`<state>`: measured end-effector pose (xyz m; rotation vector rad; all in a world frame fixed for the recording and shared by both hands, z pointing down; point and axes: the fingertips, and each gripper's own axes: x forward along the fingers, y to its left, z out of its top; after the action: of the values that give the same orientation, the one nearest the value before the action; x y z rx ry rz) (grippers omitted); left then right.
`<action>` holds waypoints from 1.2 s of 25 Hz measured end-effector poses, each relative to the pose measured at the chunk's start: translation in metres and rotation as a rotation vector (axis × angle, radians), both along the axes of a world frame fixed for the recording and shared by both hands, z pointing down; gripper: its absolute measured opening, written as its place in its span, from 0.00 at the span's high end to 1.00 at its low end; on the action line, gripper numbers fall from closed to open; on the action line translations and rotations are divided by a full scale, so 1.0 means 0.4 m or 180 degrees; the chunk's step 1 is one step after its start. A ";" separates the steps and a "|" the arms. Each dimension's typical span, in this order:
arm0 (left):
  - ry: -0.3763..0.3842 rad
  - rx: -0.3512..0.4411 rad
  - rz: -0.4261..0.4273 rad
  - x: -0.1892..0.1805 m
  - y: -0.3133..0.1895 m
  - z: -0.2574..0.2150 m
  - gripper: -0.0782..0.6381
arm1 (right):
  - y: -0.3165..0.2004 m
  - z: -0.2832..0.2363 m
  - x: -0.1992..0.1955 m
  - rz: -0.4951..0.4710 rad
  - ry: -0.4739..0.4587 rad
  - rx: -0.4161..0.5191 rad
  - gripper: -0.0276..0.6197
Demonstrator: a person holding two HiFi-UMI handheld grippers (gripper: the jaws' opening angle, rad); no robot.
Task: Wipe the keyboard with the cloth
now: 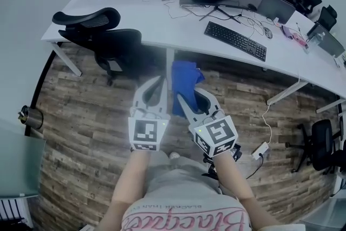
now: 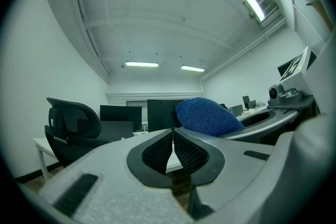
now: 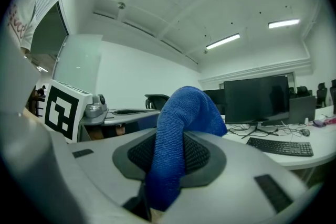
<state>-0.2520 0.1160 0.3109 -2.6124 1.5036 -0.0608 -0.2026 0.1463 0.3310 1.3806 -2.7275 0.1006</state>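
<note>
Two grippers hang over the brown wood-plank floor (image 1: 81, 116). The right gripper (image 1: 193, 101) has its jaws clamped on the one blue terry cloth (image 1: 184, 79), which drapes forward over them. The left gripper (image 1: 158, 85) has its jaws pressed together, nothing between. One flat black keyboard (image 1: 235, 40) lies on the long white desk (image 1: 146, 24), well apart from both.
</note>
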 end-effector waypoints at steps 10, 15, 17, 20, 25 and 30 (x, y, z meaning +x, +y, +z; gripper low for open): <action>-0.0039 0.0002 0.0300 0.136 -0.051 0.002 0.88 | -0.036 -0.004 0.130 0.0328 -0.0045 0.0080 0.80; -0.0016 0.0037 0.0471 0.202 -0.092 -0.003 0.88 | -0.072 -0.006 0.193 0.0492 -0.0066 0.0107 0.80; 0.0008 0.0028 0.0511 0.221 -0.117 0.001 0.88 | -0.093 -0.005 0.213 0.0545 -0.0066 0.0117 0.80; 0.0024 0.0020 0.0568 0.249 -0.161 0.008 0.88 | -0.137 0.002 0.240 0.0605 -0.0051 0.0105 0.80; 0.0033 -0.0006 0.0662 0.291 -0.258 0.015 0.88 | -0.226 0.009 0.286 0.0716 -0.0063 0.0074 0.80; 0.0029 -0.0029 0.0764 0.338 -0.371 0.020 0.88 | -0.336 0.012 0.337 0.0825 -0.0104 0.0059 0.80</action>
<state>-0.1169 -0.0324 0.3191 -2.7820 1.1835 -0.0326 -0.0679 0.0121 0.3359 1.7456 -2.5656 0.1150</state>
